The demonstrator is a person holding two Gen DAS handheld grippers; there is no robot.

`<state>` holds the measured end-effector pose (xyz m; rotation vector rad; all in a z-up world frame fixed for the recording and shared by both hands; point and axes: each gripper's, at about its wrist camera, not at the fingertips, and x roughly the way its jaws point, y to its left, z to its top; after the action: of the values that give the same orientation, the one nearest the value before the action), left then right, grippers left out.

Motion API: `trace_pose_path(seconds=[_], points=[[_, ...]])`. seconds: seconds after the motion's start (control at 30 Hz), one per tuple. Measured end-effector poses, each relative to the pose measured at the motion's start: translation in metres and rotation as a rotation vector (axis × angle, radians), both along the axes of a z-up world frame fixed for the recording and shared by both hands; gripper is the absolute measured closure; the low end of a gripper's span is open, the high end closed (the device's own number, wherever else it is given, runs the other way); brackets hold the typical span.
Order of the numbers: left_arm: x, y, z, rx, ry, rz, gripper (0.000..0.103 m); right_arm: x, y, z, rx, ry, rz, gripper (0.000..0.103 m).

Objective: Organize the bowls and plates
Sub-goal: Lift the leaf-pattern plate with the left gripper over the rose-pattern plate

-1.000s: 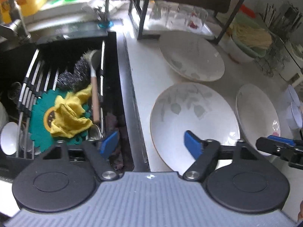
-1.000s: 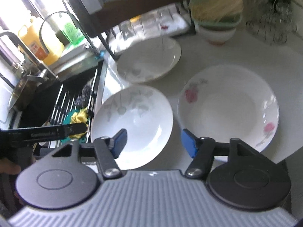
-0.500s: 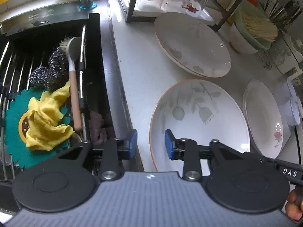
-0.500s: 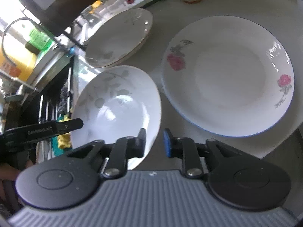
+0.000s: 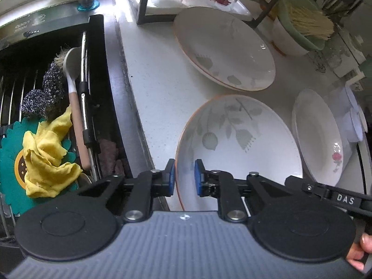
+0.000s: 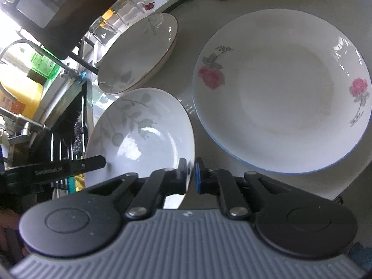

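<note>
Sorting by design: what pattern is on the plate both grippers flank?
Grey-green leaves on white, with a thin orange-gold rim: the leaf plate, clearest in the left wrist view.
</note>
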<state>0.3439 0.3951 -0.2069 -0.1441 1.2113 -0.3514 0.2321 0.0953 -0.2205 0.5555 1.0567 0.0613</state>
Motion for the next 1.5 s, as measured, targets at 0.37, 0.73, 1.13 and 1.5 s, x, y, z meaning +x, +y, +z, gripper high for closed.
trace_pose_path(seconds=[0.37,0.73,1.13,1.5], points=[[-0.009,0.006,0.02,-0.045,0.016,-0.004,0.083,-0.012,-0.006,0.011,0.066,0.004,0.018,0.092],[-0.015,-0.02,0.058,-0.093,-0.053,-0.005,0.083,-0.006,-0.025,0.053,-0.027,-0.117,0.079,0.092],[0.003,-0.097,0.077,-0.087,-0.079,-0.063,0.083,0.004,-0.09,0.07,-0.03,-0.17,0.014,0.092],[0.012,-0.149,0.047,-0.024,0.018,-0.075,0.083,0.002,-0.139,0.033,0.018,-0.07,-0.009,0.092]])
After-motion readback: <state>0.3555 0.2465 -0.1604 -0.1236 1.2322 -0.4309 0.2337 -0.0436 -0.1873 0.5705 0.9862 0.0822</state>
